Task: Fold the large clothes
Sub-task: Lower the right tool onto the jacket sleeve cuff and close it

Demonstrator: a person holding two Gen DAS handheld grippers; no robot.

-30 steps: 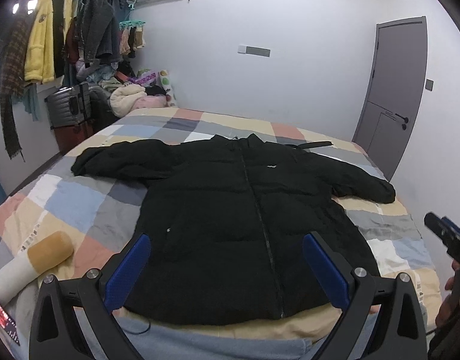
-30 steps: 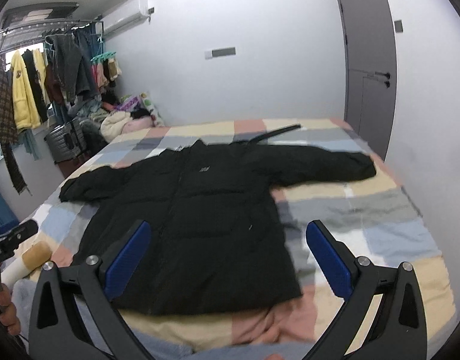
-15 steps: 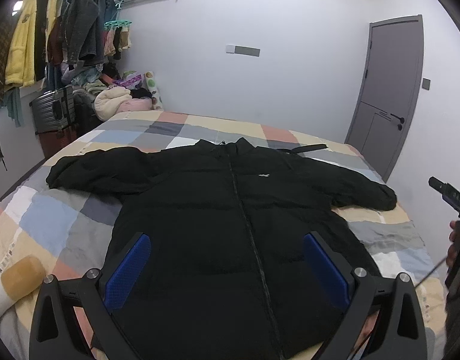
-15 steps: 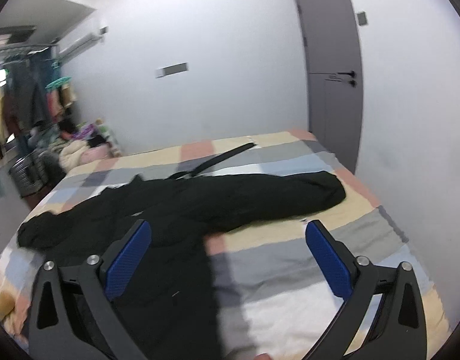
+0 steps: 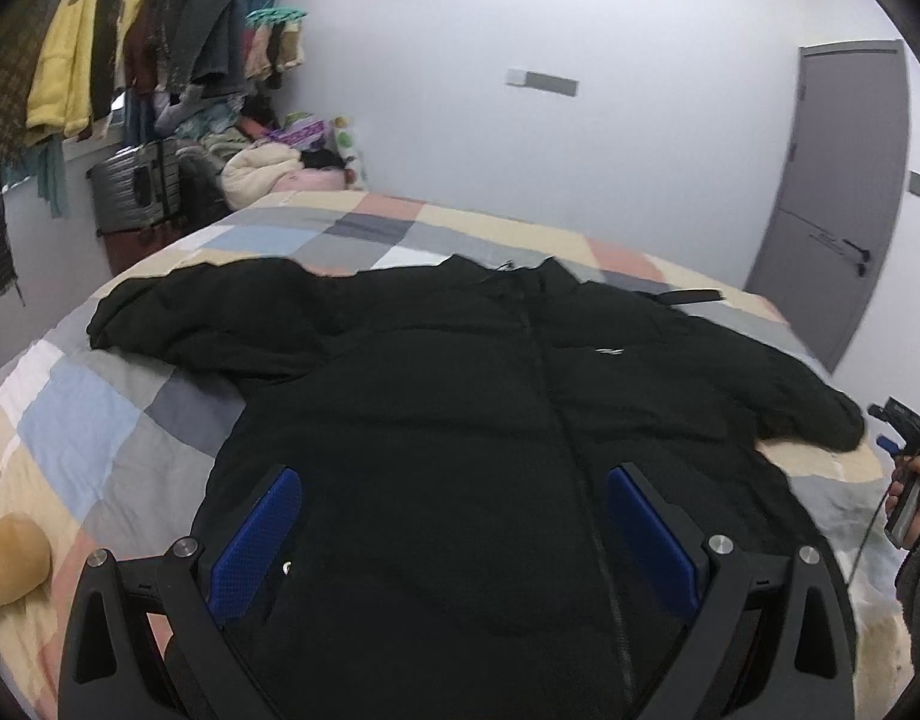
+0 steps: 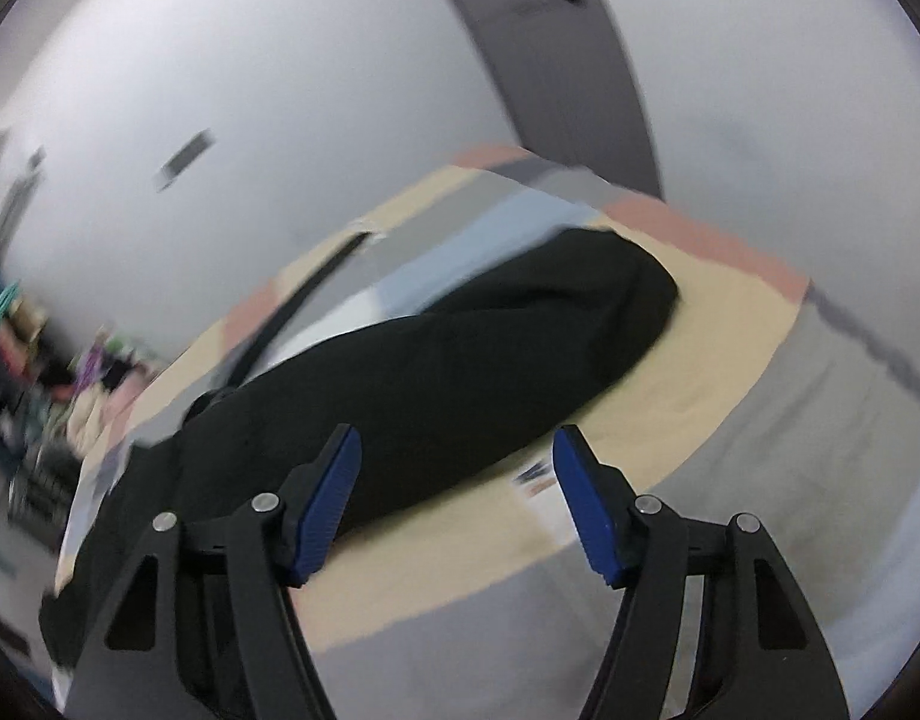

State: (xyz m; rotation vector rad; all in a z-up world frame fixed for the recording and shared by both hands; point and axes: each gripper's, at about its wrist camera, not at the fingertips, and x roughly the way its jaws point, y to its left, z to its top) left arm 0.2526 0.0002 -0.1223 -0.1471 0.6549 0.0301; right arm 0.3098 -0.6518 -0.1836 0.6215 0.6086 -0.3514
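My left tool (image 5: 454, 540): released, blue pads spread wide, hovering over the lower front of the black puffer jacket (image 5: 490, 420), nothing between them.
My right tool (image 6: 454, 504): unclenched but just been narrowing, nothing pinched; the jacket's right sleeve (image 6: 460, 360) lies just ahead.
Jacket: flat on the patchwork bed (image 5: 100, 420), zip up, collar far, both sleeves flung outward.
Key relation: that sleeve's long axis runs from near-left to far-right across my right tool's view, cuff at the far end; my right hand is nearer it.
Far: grey door (image 5: 838, 198), clothes rack (image 5: 130, 48).
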